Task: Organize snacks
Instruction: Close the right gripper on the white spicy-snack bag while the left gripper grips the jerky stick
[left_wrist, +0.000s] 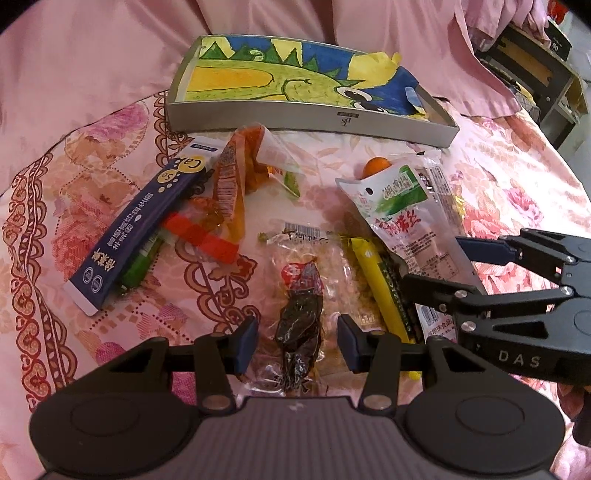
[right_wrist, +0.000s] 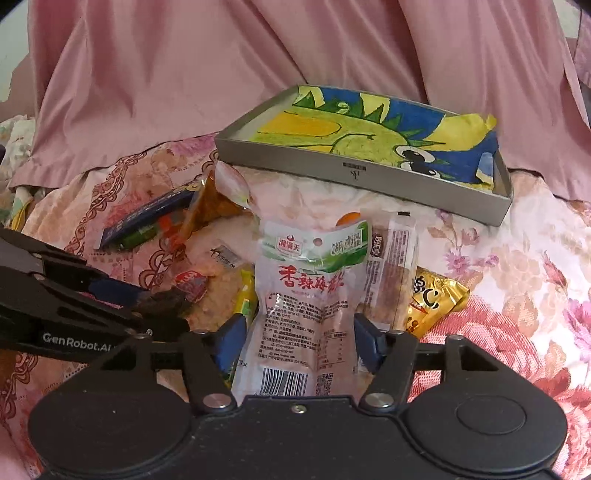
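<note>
Snacks lie scattered on the flowered bedspread (left_wrist: 517, 173), in front of the grey tray (left_wrist: 314, 123) lined with a dinosaur drawing; nothing is in the tray yet.

Left gripper (left_wrist: 297, 341) straddles the clear packet with dark dried food (left_wrist: 299, 306); its pads stand just off the plastic, so we read it as released, not gripping.

Right gripper (right_wrist: 300, 341) brackets the white seaweed pouch (right_wrist: 314, 291); whether its pads press the pouch we cannot tell.

Risks as we judge them: slick film may slide out of a shallow pinch; the yellow stick (left_wrist: 382, 288) lies against both packets and may get dragged along; the two grippers work close together and could knock each other; soft bedding gives under a downward push.
</note>
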